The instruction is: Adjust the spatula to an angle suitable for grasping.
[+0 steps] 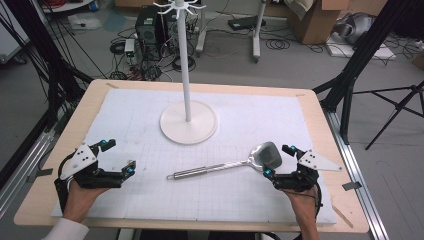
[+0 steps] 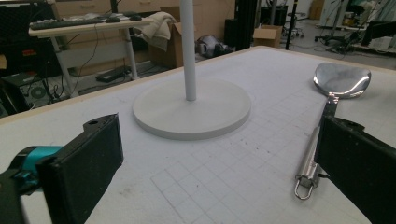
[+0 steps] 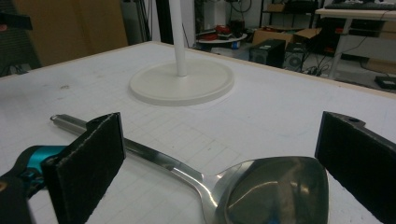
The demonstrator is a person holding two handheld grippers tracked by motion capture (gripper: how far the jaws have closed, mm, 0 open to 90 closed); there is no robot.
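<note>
Lying flat on the white mat of the counter (image 1: 310, 107): metal spatula (image 1: 220, 167), blade toward the right gripper (image 1: 276, 162), ringed handle end pointing toward the left gripper (image 1: 120, 156). Right fingers (image 3: 88, 163) released, spread wide to either side of the spatula blade, not pressing on it. Left fingers (image 2: 88, 158) released, nothing between them, near the handle end. Standing behind the spatula: white pole stand (image 1: 188, 122) on a round base.
</note>
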